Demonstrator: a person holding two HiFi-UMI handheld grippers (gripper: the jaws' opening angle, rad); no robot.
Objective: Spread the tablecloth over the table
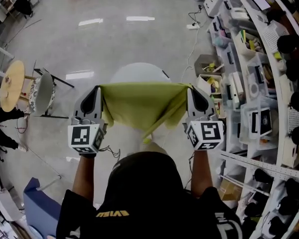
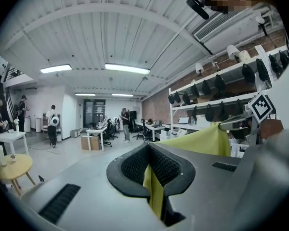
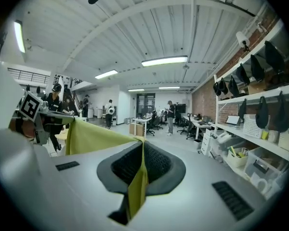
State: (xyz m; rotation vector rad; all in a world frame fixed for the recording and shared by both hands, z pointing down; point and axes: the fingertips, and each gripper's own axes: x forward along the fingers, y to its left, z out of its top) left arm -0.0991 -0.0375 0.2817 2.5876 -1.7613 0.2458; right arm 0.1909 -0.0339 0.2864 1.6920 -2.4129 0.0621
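A yellow-green tablecloth (image 1: 142, 103) hangs stretched between my two grippers, sagging toward me in the middle. My left gripper (image 1: 98, 94) is shut on its left corner and my right gripper (image 1: 189, 94) is shut on its right corner. Beyond and below the cloth shows part of a round white table (image 1: 137, 72). In the left gripper view the tablecloth (image 2: 154, 189) is pinched between the black pads of the left gripper (image 2: 151, 170) and runs off to the right. In the right gripper view the tablecloth (image 3: 137, 186) is clamped in the right gripper (image 3: 140, 162) and stretches left.
Tall shelving (image 1: 259, 93) packed with bins and boxes lines the right side. A small round wooden side table (image 1: 12, 86) and a chair (image 1: 42, 93) stand at the left. A blue seat (image 1: 37, 208) is near my left. People stand by desks (image 2: 94, 134) far off.
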